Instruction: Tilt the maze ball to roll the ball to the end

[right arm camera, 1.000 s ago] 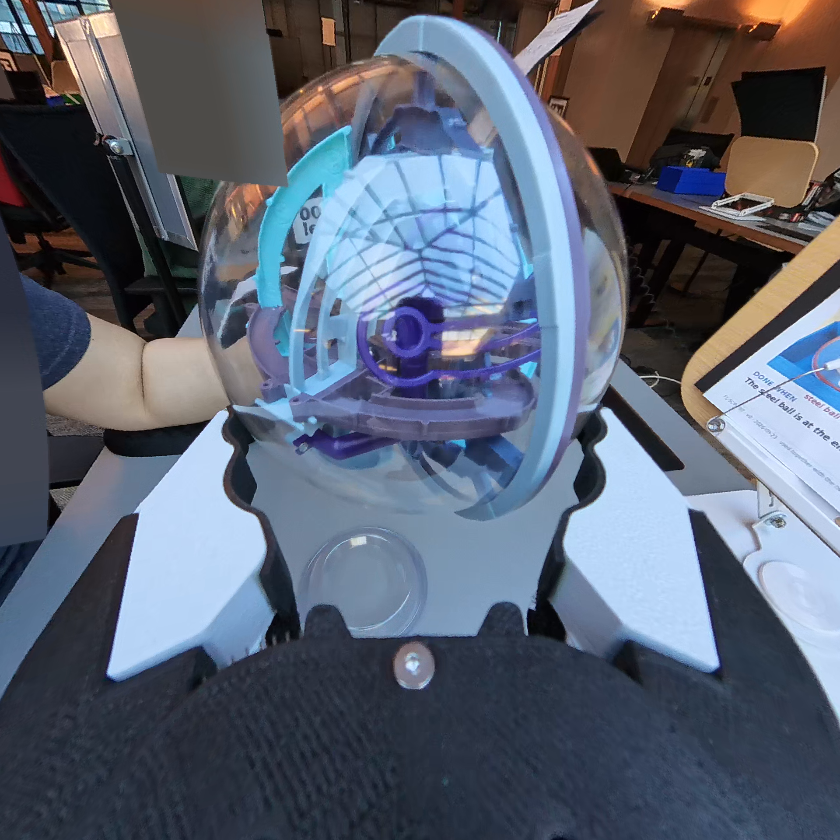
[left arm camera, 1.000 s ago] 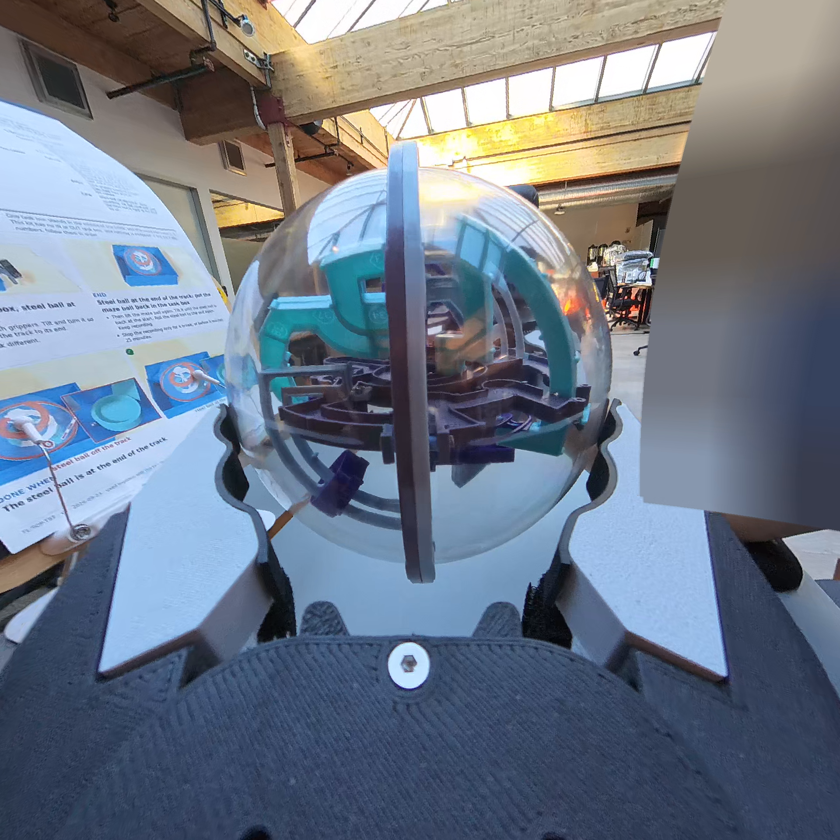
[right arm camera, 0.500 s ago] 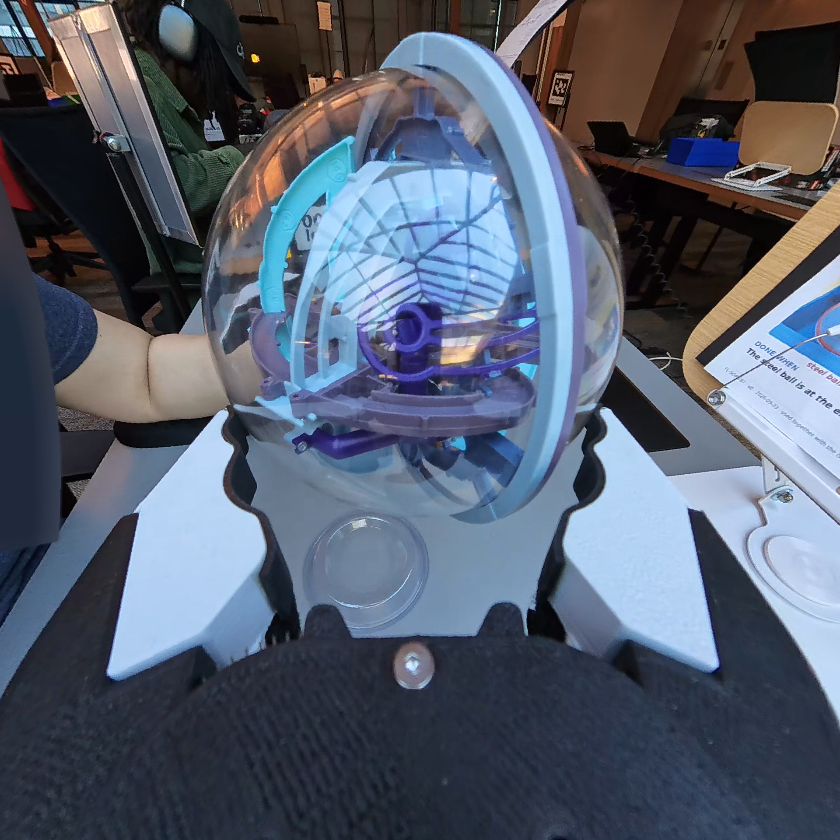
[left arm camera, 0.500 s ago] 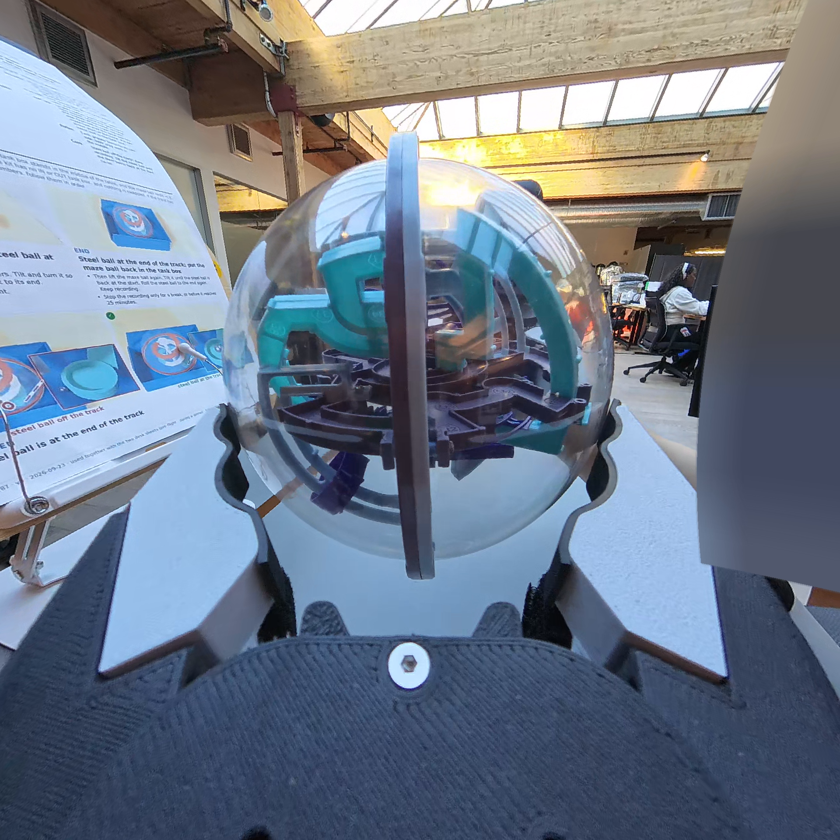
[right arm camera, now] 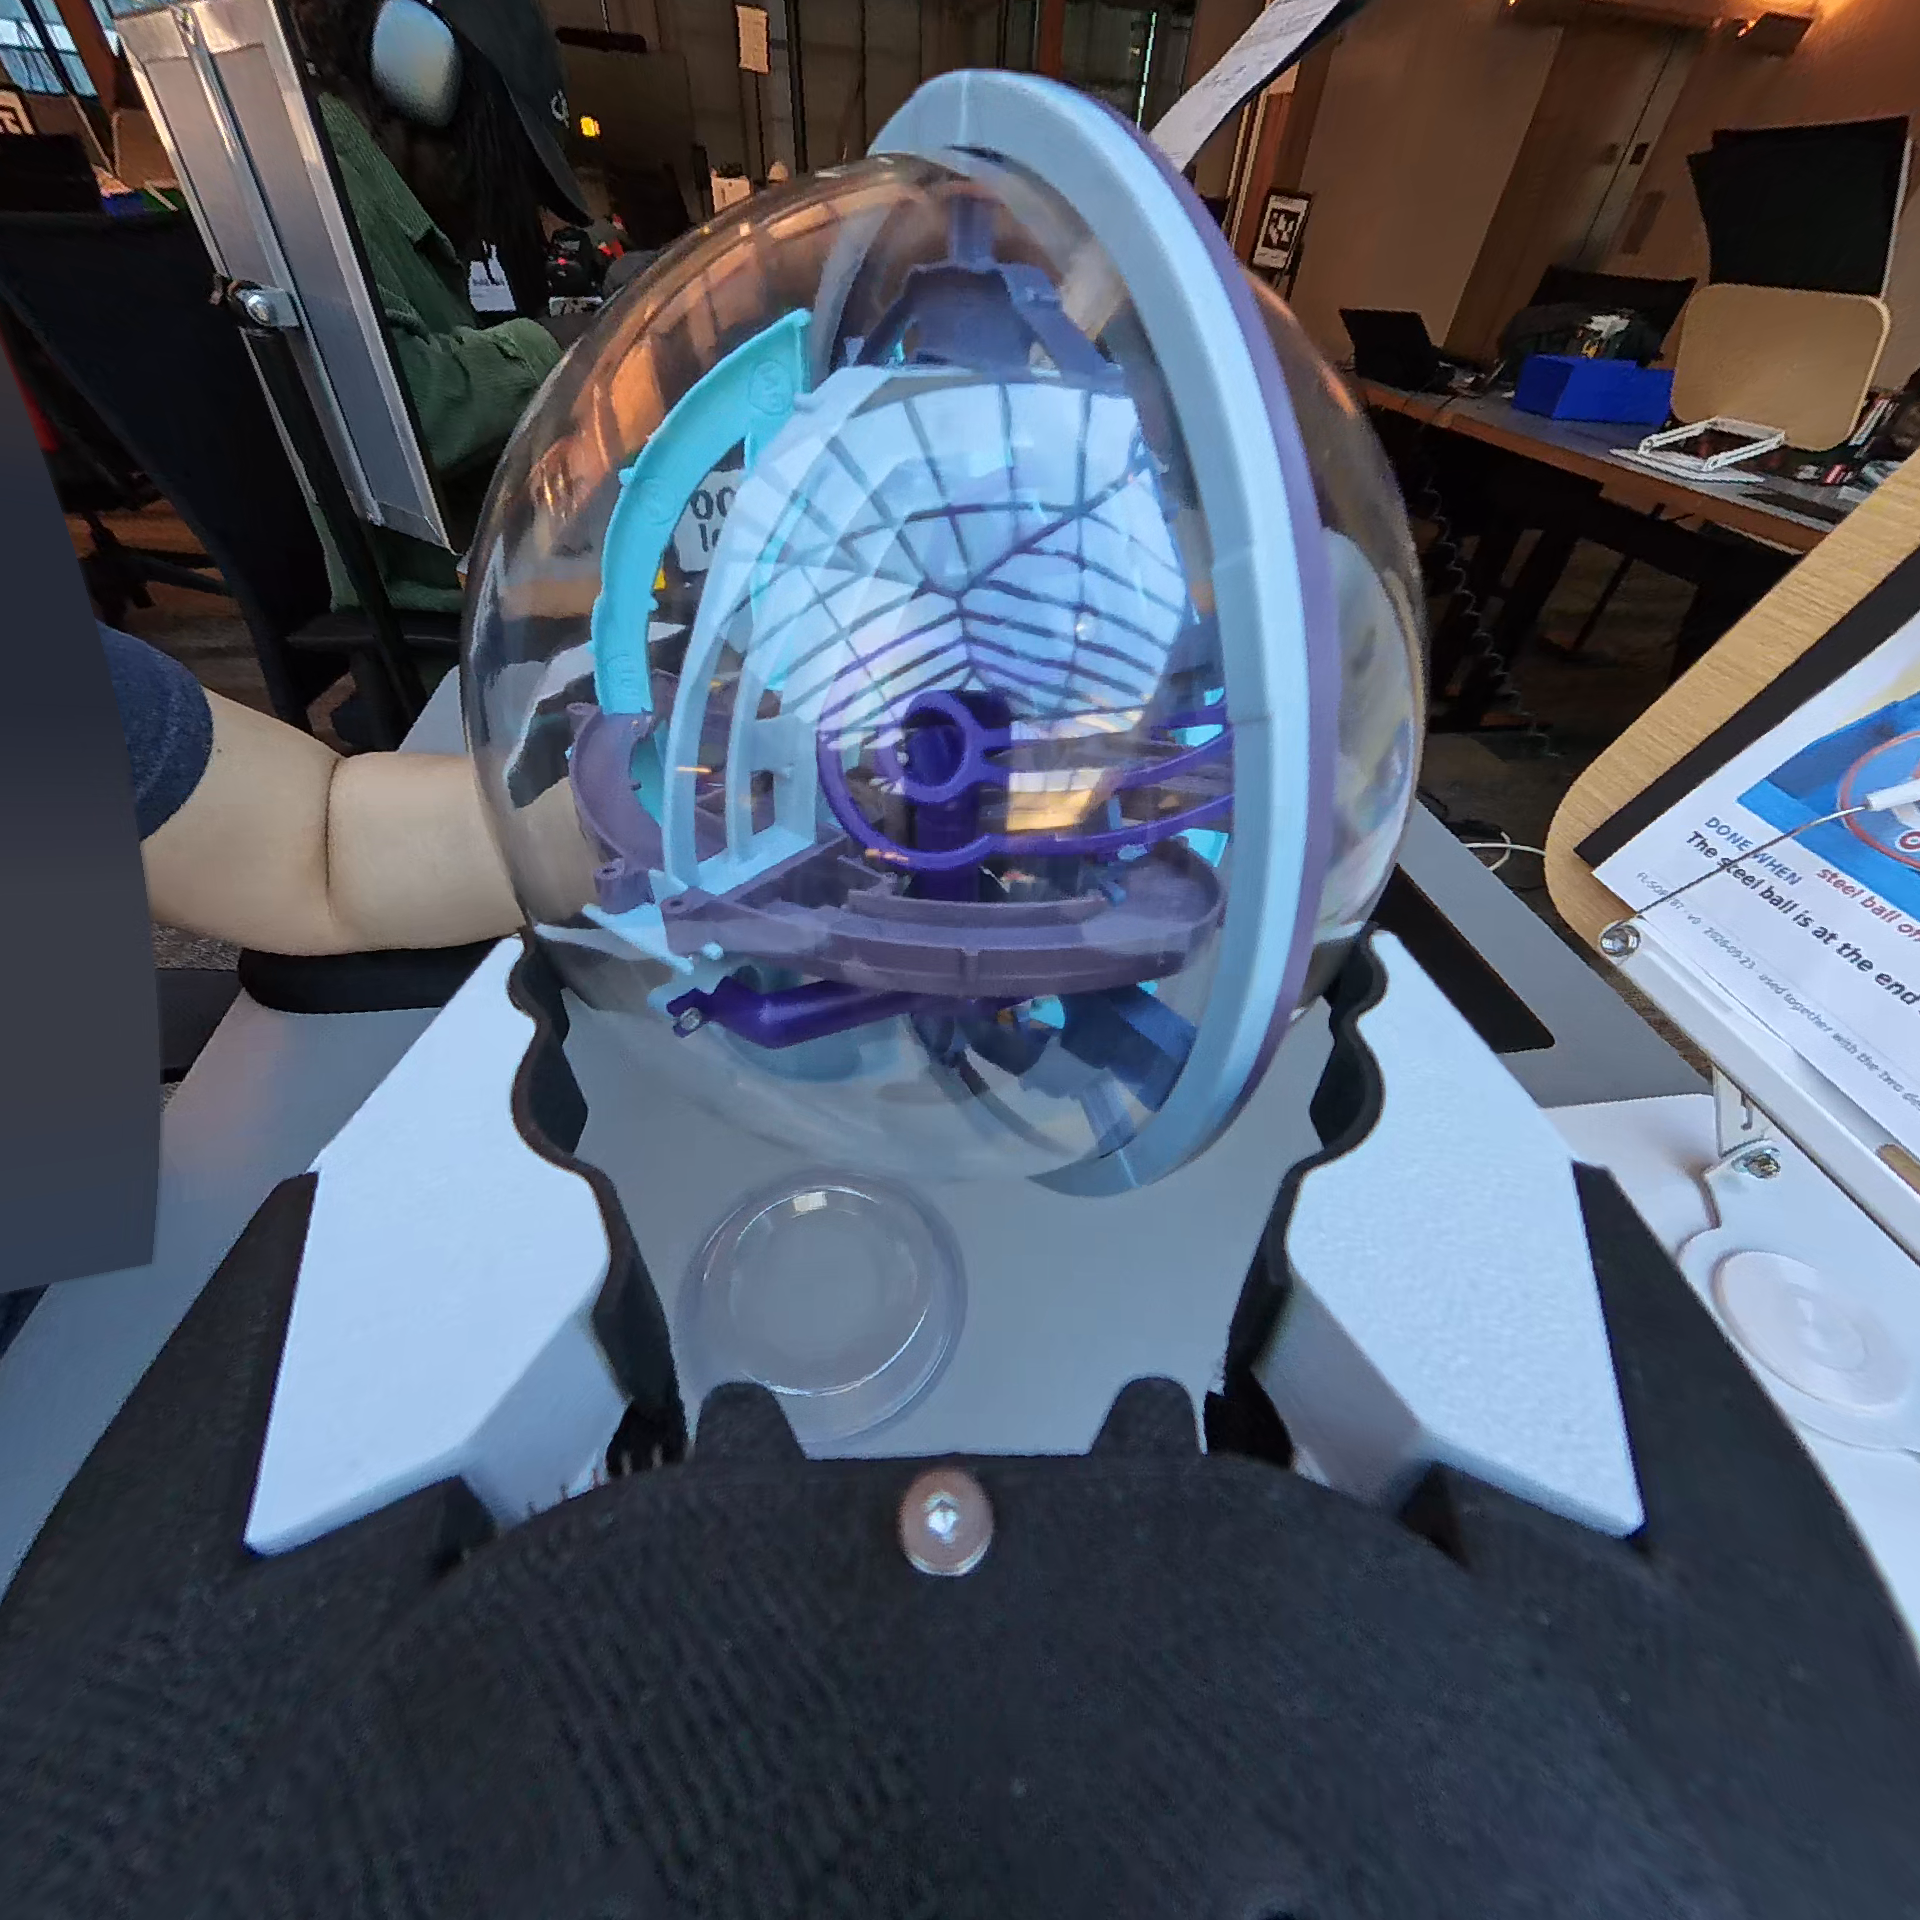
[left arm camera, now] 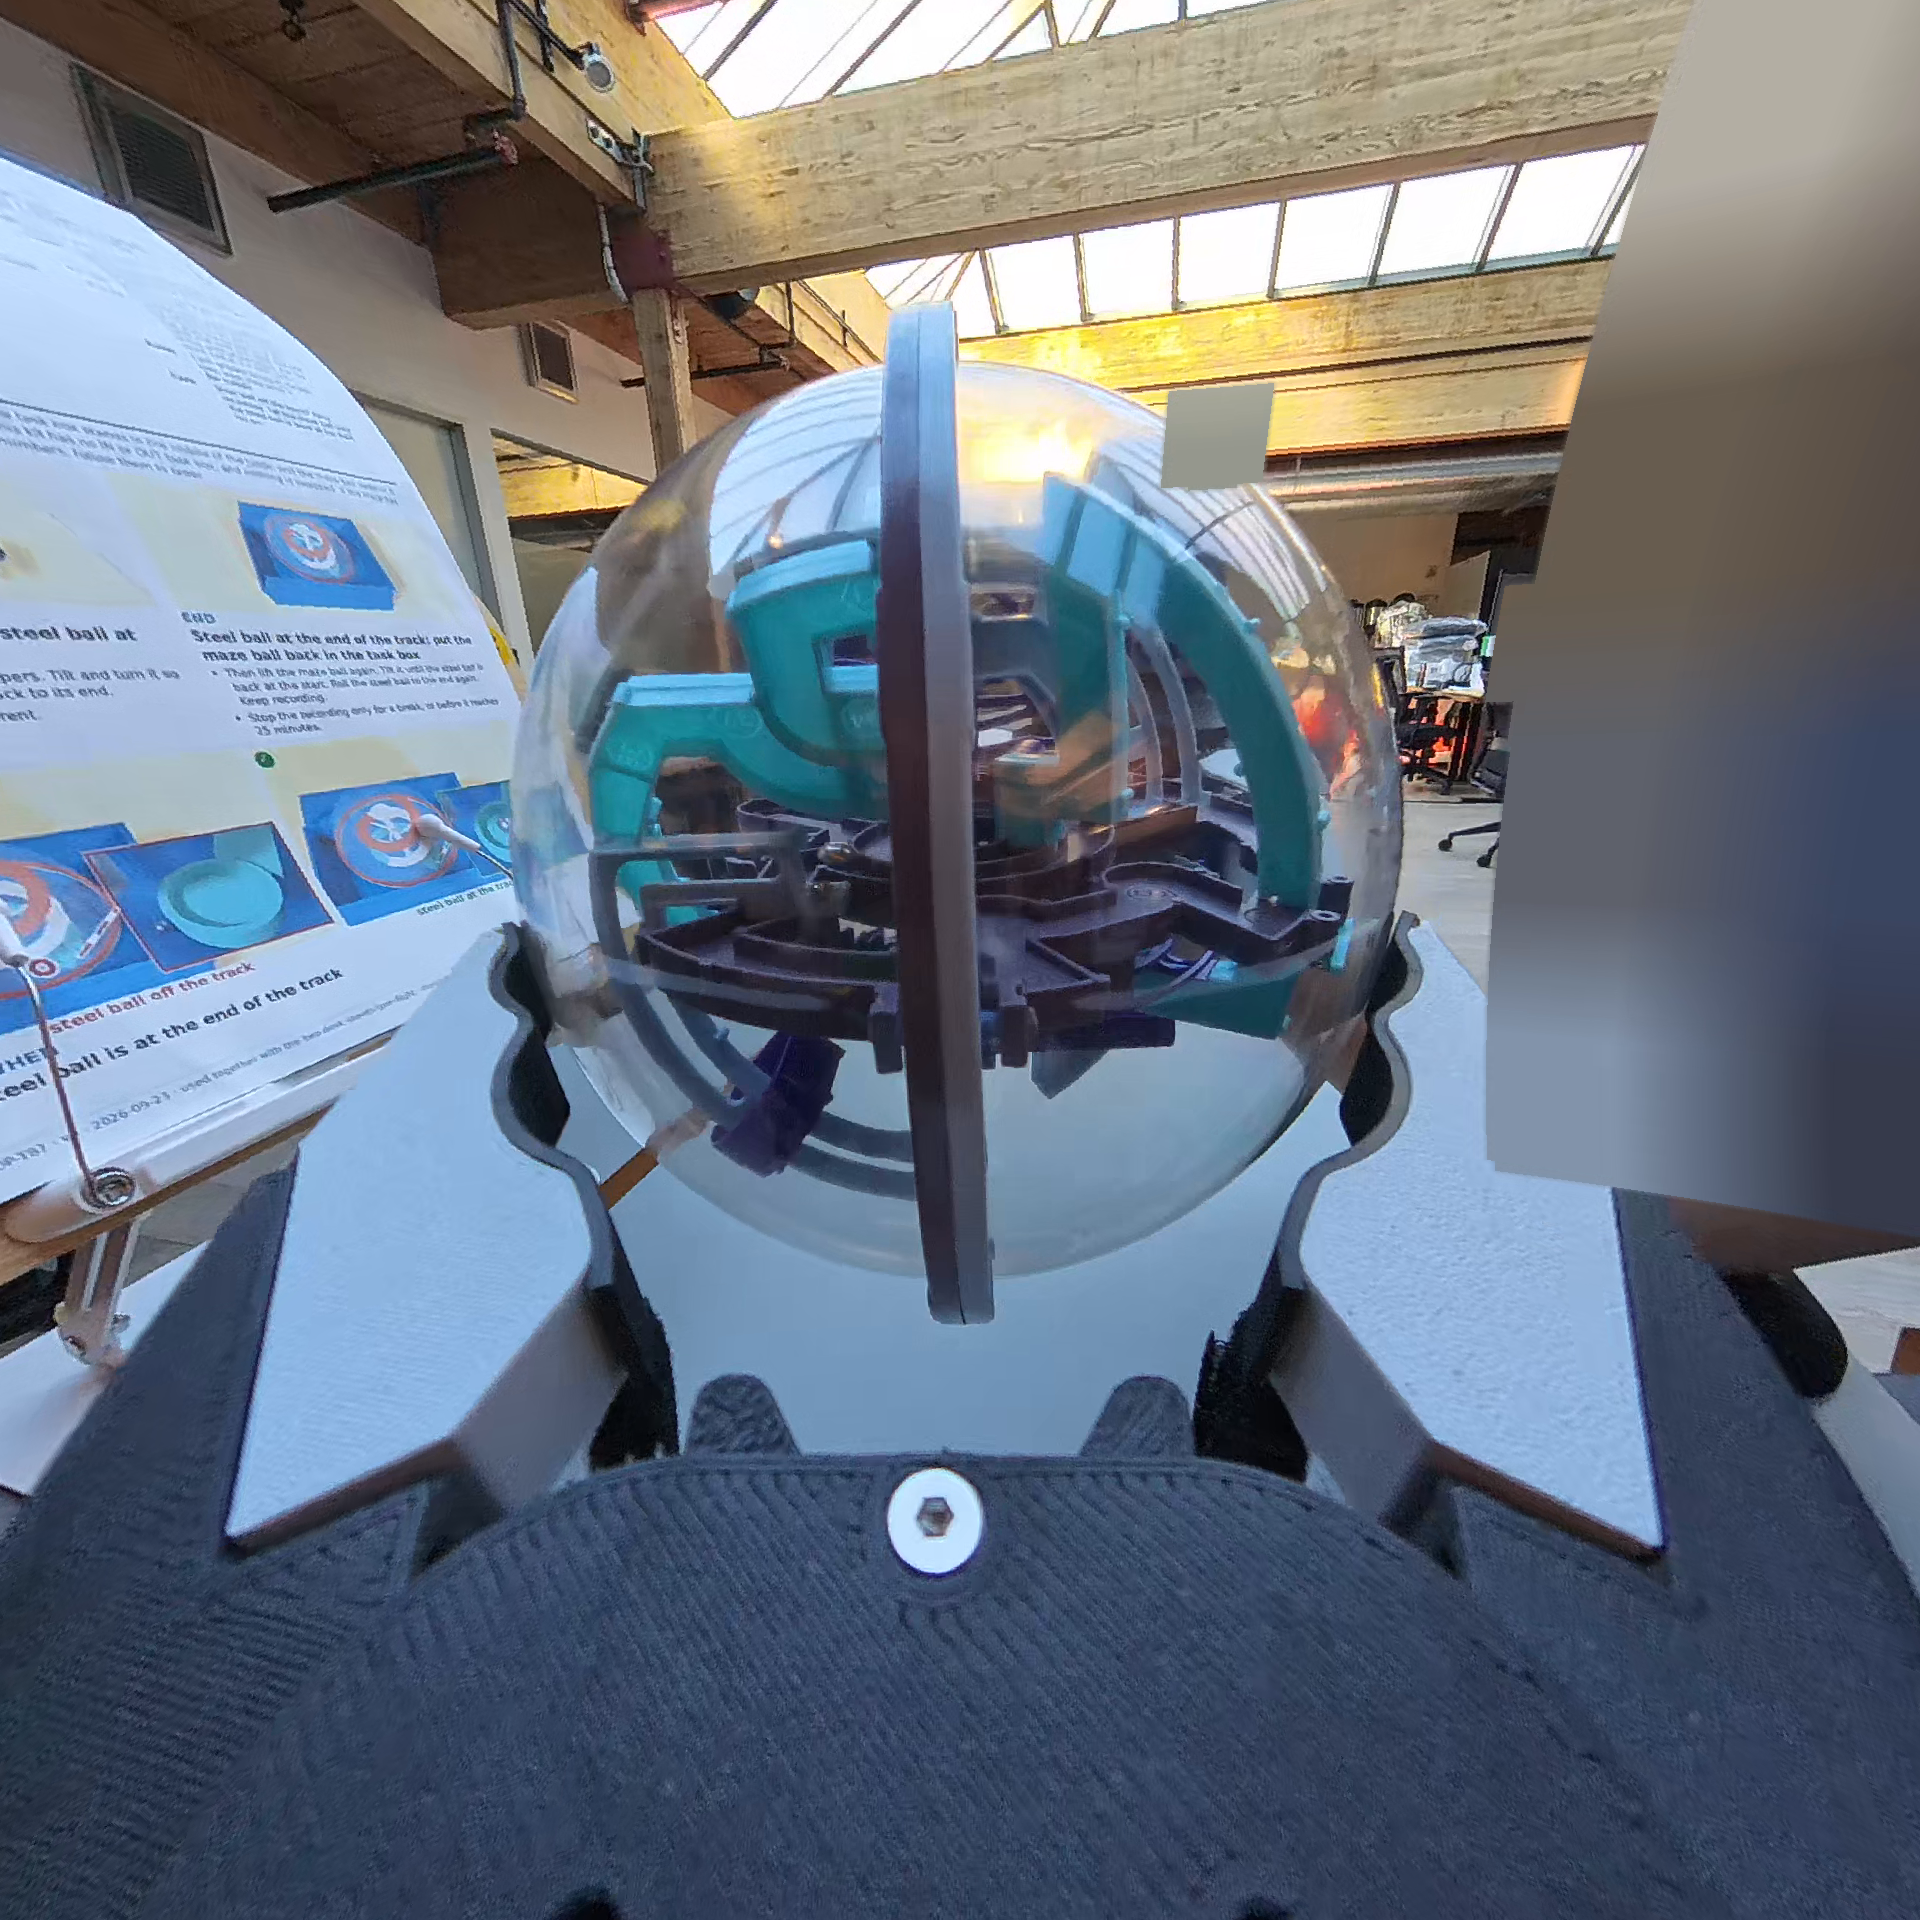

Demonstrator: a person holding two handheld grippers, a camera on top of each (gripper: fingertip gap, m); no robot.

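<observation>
While both our grippers, left [left arm camera: 951,997] and right [right arm camera: 940,997], still squeeze the ball [left arm camera: 956,821], the sheet [left arm camera: 197,727] moved right again.

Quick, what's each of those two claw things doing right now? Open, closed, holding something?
Left gripper: closed on the maze ball, fingers against its sides.
Right gripper: closed on the same maze ball.

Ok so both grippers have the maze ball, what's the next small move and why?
Probably a slight, slow tilt. The left gripper and right gripper clamp the maze ball, and its dark track sits about level, with what looks like the steel ball resting on it. Which way the path runs, I can't tell, so go gently.
</observation>
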